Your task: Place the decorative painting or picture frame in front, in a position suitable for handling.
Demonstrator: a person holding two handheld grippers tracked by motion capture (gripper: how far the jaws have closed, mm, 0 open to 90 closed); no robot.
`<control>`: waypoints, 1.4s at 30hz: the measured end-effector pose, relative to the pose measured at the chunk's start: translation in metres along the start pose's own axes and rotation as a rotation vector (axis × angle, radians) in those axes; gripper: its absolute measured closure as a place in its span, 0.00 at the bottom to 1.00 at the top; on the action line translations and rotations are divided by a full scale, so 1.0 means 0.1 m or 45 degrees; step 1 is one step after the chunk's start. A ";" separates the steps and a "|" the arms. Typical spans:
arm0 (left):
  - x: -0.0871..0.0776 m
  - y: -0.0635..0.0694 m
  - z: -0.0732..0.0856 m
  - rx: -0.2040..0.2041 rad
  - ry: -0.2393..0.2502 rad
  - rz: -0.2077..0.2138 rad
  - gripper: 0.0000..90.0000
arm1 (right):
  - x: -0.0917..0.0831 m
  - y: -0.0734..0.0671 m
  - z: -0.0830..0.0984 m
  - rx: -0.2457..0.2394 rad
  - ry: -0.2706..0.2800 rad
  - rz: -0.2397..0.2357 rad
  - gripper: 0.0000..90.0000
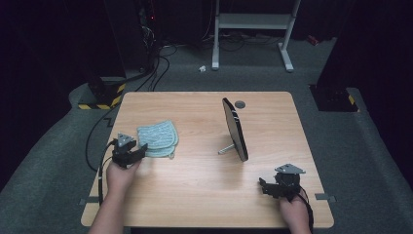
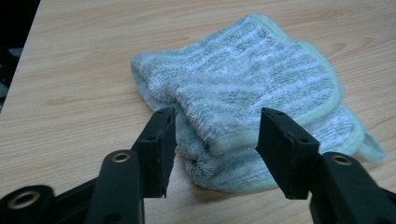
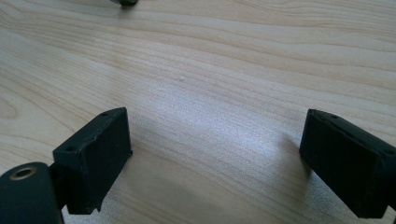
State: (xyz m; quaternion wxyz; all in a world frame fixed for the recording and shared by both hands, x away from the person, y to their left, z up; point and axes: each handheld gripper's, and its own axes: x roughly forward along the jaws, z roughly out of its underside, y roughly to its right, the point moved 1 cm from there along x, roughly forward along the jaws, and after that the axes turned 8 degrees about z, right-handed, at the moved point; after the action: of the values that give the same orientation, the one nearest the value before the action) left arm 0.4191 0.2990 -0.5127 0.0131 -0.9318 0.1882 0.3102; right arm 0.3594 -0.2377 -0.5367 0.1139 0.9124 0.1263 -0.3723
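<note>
Light wood counter [image 1: 195, 195], rounded corners, pale grain, sitting on grey carpet in a dark room. Landmark: the mirror [image 1: 235, 127], a dark oval on a small stand, edge-on near the counter's middle. Behind the mirror, a small grey disc [image 1: 239, 104] set in the wood near the far edge. Further back, off the counter, a white frame [image 1: 253, 29] on the floor; left of that, black cables and a yellow-black striped base [image 1: 102, 97].

Cloth [image 1: 157, 139], folded, pale green-grey terry with a bound hem, lies flat well left of the mirror. Left tool [image 1: 141, 149] is at the cloth's near corner; in the left gripper view the tool [image 2: 215, 140] stands about half open, jaws either side of the folded edge [image 2: 233, 93], pads not visibly pressing, nothing gripped.

Right tool [image 1: 262, 184] sits low over bare wood, near-right of the mirror, well apart from the cloth. In the right gripper view the tool [image 3: 215, 154] gapes wide, holding nothing.
</note>
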 end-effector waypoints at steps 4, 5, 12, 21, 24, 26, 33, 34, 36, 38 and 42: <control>0.06 -0.01 0.04 -0.013 -0.017 0.009 0.61 | 0.00 0.00 0.00 0.000 0.000 0.000 0.10; 0.08 -0.01 0.04 -0.020 -0.022 0.009 0.63 | 0.00 0.00 0.00 0.000 0.000 0.001 0.09; 0.14 -0.02 0.10 -0.037 -0.053 0.026 0.71 | 0.00 0.00 0.00 0.000 0.000 0.001 0.10; 0.19 0.09 0.15 0.012 -0.068 0.053 0.89 | 0.00 0.00 0.00 0.000 0.000 0.001 0.10; 0.15 0.16 0.12 0.022 -0.031 0.068 0.92 | 0.00 0.00 0.00 -0.001 0.000 0.001 0.10; 0.11 0.22 0.09 0.030 0.003 0.089 0.92 | 0.00 0.00 0.00 0.000 0.000 0.001 0.10; -0.07 0.51 0.11 0.067 0.049 0.162 0.92 | 0.00 0.00 0.00 -0.002 0.000 -0.001 0.10; -0.08 0.55 0.13 0.080 0.042 0.170 0.92 | 0.00 0.00 0.00 -0.003 0.000 -0.001 0.10; -0.10 0.65 0.17 0.084 0.036 0.202 0.92 | 0.00 0.00 0.00 -0.004 0.000 -0.002 0.10; -0.11 0.74 0.20 0.089 0.037 0.227 0.92 | 0.00 0.00 0.00 -0.005 0.001 -0.003 0.10; -0.12 0.88 0.25 0.087 0.037 0.263 0.91 | 0.00 0.00 0.00 -0.005 0.001 -0.003 0.10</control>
State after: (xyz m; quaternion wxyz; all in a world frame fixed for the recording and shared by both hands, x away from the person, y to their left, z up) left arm 0.3643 0.2249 -0.5179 0.0100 -0.9109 0.2937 0.2897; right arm 0.3591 -0.2374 -0.5367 0.1151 0.9121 0.1280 -0.3720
